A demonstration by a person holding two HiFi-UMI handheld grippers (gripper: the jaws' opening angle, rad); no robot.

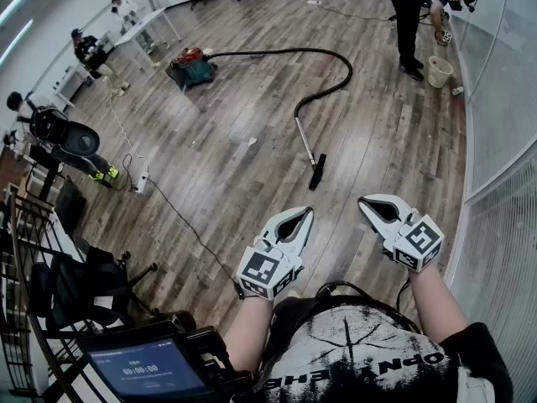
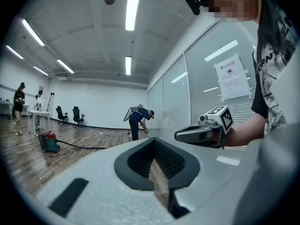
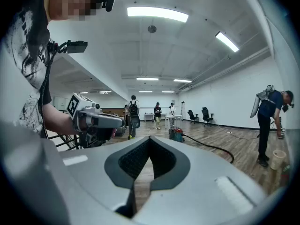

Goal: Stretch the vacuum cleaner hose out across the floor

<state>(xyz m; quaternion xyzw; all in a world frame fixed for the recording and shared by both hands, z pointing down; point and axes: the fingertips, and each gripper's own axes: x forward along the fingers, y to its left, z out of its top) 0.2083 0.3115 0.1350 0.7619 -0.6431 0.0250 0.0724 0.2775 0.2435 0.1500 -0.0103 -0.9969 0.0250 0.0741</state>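
– Hand-held grippers first: how do they stand?

– Both are fully closed, the jaws pressed together with nothing between them. The left hand-held gripper (image 1: pixel 304 215) and the right hand-held gripper (image 1: pixel 366 203) are side by side, apart from each other. They are in front of the person's chest, tips pointing out over the wooden floor (image 1: pixel 377 141).

– Where is the vacuum cleaner hose?

– It lies on the floor beyond both grippers and touches neither. Nearest is the black floor nozzle (image 1: pixel 317 175), just ahead of the gap between the grippers. A metal wand (image 1: pixel 305 137) runs away from the nozzle, leaning left. The black vacuum cleaner hose (image 1: pixel 277 51) joins the wand, bends in a wide loop to the right, then curves left. It ends at the red and green vacuum cleaner body (image 1: pixel 191 64), far out on the floor.

– Anything else?

– At left, a white cable runs to a power strip (image 1: pixel 141 179). Farther off, people stand by a white desk (image 1: pixel 143 28). At far right, another person (image 1: pixel 415 15) bends over beside a pale bucket (image 1: pixel 439 71) by the glass wall.
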